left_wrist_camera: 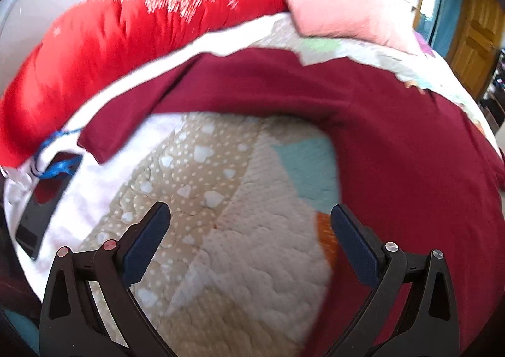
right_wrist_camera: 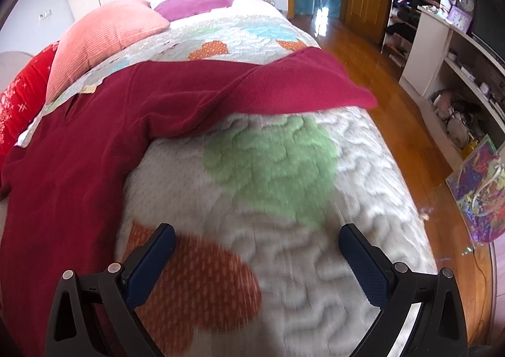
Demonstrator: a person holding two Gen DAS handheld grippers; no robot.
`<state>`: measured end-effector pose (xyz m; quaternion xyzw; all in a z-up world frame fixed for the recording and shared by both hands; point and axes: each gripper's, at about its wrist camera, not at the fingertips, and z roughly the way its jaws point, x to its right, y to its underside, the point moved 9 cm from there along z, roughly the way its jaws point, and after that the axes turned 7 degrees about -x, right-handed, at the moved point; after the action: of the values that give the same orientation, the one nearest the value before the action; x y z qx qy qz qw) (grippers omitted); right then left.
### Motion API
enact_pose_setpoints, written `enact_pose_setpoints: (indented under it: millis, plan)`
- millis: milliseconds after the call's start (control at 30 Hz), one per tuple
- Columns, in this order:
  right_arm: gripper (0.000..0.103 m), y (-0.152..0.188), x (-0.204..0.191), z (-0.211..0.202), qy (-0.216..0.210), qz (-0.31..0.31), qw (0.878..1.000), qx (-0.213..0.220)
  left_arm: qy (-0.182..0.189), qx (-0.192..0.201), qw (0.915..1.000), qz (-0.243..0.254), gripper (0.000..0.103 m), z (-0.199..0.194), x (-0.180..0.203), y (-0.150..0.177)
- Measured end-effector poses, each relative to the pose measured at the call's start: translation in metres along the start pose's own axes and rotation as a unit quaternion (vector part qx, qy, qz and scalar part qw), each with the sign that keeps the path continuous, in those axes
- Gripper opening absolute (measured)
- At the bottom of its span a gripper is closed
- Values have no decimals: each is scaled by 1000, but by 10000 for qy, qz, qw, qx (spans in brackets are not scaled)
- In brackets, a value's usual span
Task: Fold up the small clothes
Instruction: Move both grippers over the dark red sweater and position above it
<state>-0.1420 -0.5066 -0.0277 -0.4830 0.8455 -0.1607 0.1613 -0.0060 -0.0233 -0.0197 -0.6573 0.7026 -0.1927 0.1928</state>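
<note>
A dark red long-sleeved top (left_wrist_camera: 394, 148) lies spread flat on a quilted bedspread (left_wrist_camera: 240, 230). In the left wrist view one sleeve (left_wrist_camera: 126, 117) stretches out to the left, and my left gripper (left_wrist_camera: 249, 214) hovers open over bare quilt just below that sleeve, its right finger beside the top's body. In the right wrist view the top (right_wrist_camera: 79, 142) fills the left side and its other sleeve (right_wrist_camera: 300, 82) reaches to the bed's right edge. My right gripper (right_wrist_camera: 257, 235) is open over the quilt (right_wrist_camera: 315, 262), holding nothing, below that sleeve.
A bright red pillow (left_wrist_camera: 110, 34) and a pink cushion (right_wrist_camera: 101, 38) lie at the head of the bed. A dark phone (left_wrist_camera: 41, 205) with a blue cord rests at the left. Beyond the bed's right edge are wooden floor (right_wrist_camera: 410, 123), white shelves (right_wrist_camera: 442, 57) and a colourful bag (right_wrist_camera: 479, 186).
</note>
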Motion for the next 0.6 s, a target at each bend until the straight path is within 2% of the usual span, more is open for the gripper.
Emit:
enact_pose_setpoints:
  millis: [100, 233, 400, 500, 600]
  plan:
    - [102, 16, 6, -29, -60, 306, 9994, 126, 145, 130, 9998, 98, 102, -20, 11, 2]
    - [102, 33, -10, -75, -489, 292, 9983, 131, 238, 268, 9990, 271, 102, -37, 32, -2]
    - [102, 42, -55, -124, -1138, 64, 9927, 391, 425, 372, 9972, 493, 102, -53, 60, -3]
    - [102, 42, -96, -156, -1516, -282, 9855, 708, 430, 396, 9965, 593, 102, -59, 68, -1]
    - [102, 39, -127, -171, -1854, -535, 9776, 843, 440, 422, 9964, 588, 102, -60, 72, -2]
